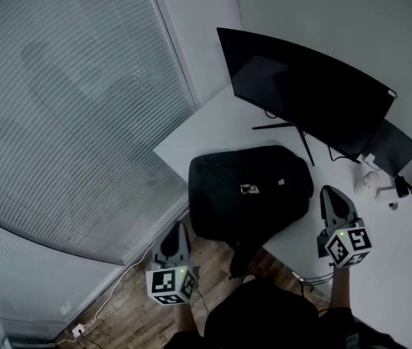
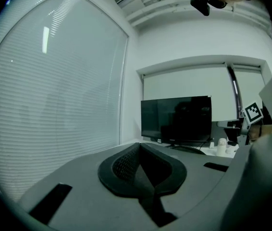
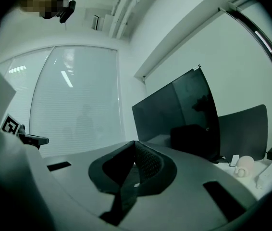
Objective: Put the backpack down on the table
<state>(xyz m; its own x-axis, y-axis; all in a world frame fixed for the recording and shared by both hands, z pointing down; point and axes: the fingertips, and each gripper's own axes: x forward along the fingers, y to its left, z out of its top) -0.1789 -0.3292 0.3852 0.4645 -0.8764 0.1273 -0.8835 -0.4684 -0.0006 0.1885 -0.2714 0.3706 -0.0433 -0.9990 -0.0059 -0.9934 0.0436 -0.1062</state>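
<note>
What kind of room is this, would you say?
Probably an office or study: a white table beside a window with closed blinds, a large dark monitor standing on it, and a black backpack lying near its edge.

Cannot follow the surface [image 1: 388, 282] past the head view's right edge, right of the monitor [image 1: 315, 100]. Cannot name the pale bits [image 1: 370, 182] just right of the monitor's foot: too small. Can see only part of a dark chair back [image 1: 401, 147] behind the monitor's right end. Cannot name the dark mass [image 3: 193, 139] before the monitor's lower edge in the right gripper view: too dim. Of the right tongs [image 1: 328, 192], can see only the marker cube [image 2: 253, 112], right of the monitor, in the left gripper view.
</note>
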